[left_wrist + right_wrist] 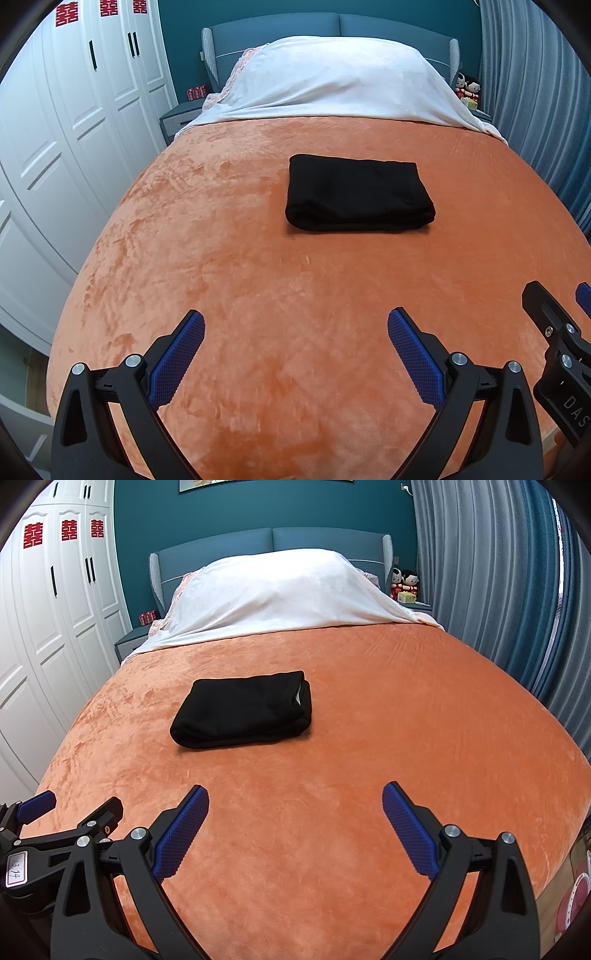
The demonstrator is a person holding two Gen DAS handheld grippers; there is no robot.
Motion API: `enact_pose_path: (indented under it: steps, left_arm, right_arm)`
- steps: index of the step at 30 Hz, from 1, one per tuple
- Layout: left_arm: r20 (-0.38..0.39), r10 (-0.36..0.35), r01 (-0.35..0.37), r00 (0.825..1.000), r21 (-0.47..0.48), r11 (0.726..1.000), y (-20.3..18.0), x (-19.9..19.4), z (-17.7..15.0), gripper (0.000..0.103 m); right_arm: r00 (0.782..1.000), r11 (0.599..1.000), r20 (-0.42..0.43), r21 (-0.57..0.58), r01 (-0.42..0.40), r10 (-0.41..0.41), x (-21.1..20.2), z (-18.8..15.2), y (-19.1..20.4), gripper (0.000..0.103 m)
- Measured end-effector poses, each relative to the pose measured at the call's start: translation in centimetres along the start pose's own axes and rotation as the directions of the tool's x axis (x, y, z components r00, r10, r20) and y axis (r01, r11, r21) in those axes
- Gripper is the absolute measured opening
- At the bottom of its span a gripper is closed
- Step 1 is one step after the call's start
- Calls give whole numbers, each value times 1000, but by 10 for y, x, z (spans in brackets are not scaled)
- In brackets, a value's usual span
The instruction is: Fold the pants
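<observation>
Black pants (358, 194) lie folded into a compact rectangle on the orange bedspread (258, 280), mid-bed; they also show in the right wrist view (245, 709). My left gripper (295, 325) is open and empty, held above the bedspread well short of the pants. My right gripper (295, 797) is open and empty too, beside the left one and equally far from the pants. The right gripper's fingers (554, 325) show at the left view's right edge; the left gripper (70, 814) shows at the right view's left edge.
A white cover (340, 81) lies over the pillows at the blue headboard (332, 26). White wardrobes (66, 110) stand left of the bed, grey-blue curtains (498, 572) on the right. Nightstands (177, 118) flank the headboard; dolls (404, 583) sit on the right one.
</observation>
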State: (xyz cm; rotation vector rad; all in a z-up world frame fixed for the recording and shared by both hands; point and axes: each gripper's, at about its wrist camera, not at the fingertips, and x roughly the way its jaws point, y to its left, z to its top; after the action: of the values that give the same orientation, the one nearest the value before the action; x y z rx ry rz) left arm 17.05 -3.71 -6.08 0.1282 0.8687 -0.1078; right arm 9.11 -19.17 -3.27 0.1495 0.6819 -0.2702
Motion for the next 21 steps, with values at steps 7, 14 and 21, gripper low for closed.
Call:
enact_pose_path:
  steps: [7,14,21]
  left_arm:
    - [-6,-7,7,1000,0,1000,-2,1,0,98]
    - [-14,-15,15,1000,-7,1000,0,6,-3,98]
    - [44,-17,16,999,4,1000,-3,-2,-6,98]
  right_arm:
    - [1000,1000,1,3,1,-1,-1,-1,1,93]
    - [1000,1000,2,5,0,0,-1,-1,0,93]
    - [1000,1000,-1,13,0,0,-2,-2,1,93]
